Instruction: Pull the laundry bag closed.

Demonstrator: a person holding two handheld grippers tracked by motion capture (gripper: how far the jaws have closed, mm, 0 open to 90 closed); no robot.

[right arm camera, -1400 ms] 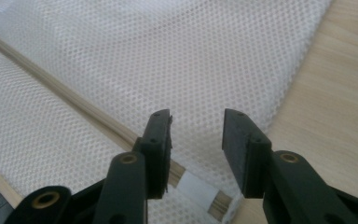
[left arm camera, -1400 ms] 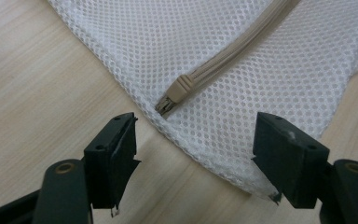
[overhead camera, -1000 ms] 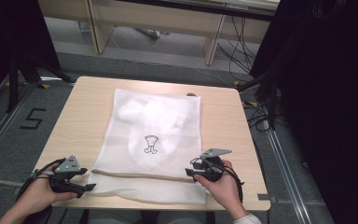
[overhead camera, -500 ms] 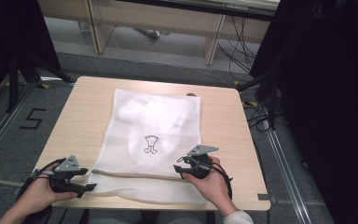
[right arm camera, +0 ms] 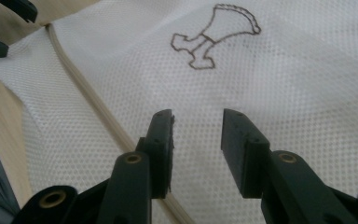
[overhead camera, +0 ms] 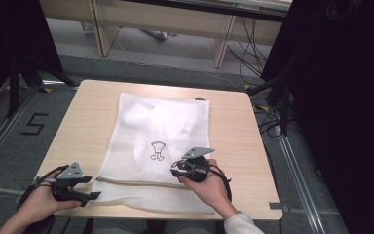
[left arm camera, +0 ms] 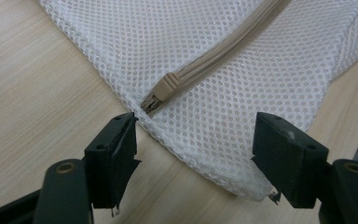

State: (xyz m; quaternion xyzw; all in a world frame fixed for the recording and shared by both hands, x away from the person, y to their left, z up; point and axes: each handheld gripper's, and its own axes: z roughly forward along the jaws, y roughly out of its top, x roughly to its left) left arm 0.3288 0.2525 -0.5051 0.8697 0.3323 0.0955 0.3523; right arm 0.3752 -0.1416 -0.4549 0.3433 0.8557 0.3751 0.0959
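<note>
A white mesh laundry bag (overhead camera: pixel 160 131) lies flat on the wooden table (overhead camera: pixel 233 131), with a small dark emblem (overhead camera: pixel 158 151) drawn on it. A beige zipper (overhead camera: pixel 136 183) runs along its near end. My left gripper (overhead camera: pixel 93 187) rests open at the bag's near left corner; its jaws straddle the corner just short of the zipper pull (left arm camera: pixel 165 86). My right gripper (overhead camera: pixel 175 170) hovers over the mesh beside the zipper (right arm camera: pixel 88 102), below the emblem (right arm camera: pixel 212 37). Its jaws have just been closing and stand partly apart, with only flat mesh beneath the gap.
Bare tabletop (left arm camera: pixel 37 93) lies to the left and right of the bag. The table's near edge (overhead camera: pixel 175 214) is close behind both hands. Desk legs and cables (overhead camera: pixel 253 44) stand on the floor beyond the far edge.
My right gripper has slid left over the bag, from near its right edge toward the middle above the zipper. The left gripper has stayed put.
</note>
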